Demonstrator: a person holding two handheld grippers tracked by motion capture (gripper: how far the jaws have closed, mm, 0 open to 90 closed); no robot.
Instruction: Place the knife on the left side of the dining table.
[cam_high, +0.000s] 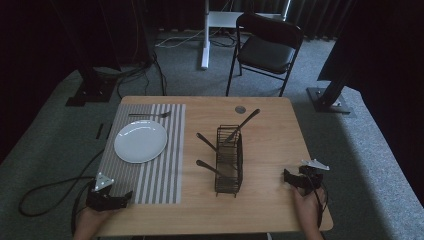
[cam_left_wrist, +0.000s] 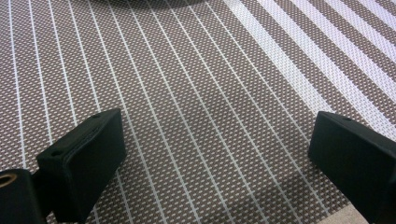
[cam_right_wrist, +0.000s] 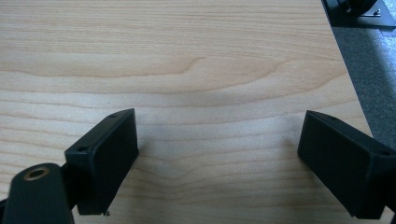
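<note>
A white plate (cam_high: 140, 140) lies on a striped grey placemat (cam_high: 165, 165) on the left half of the wooden table (cam_high: 270, 200). A fork (cam_high: 149, 115) rests on the mat behind the plate. A black wire caddy (cam_high: 229, 160) stands mid-table with several dark-handled utensils (cam_high: 242, 125) sticking out of it. My left gripper (cam_high: 122, 197) rests at the mat's near left corner, jaws wide apart over the bare weave of the placemat (cam_left_wrist: 205, 121). My right gripper (cam_high: 291, 177) sits at the table's near right, open over bare table wood (cam_right_wrist: 215, 88).
A small round grey disc (cam_high: 240, 109) lies near the far table edge. A black folding chair (cam_high: 267, 47) stands beyond the table, with stand bases (cam_high: 330, 102) and cables (cam_high: 135, 75) on the carpet. The table's right edge (cam_right_wrist: 348, 79) is close to my right gripper.
</note>
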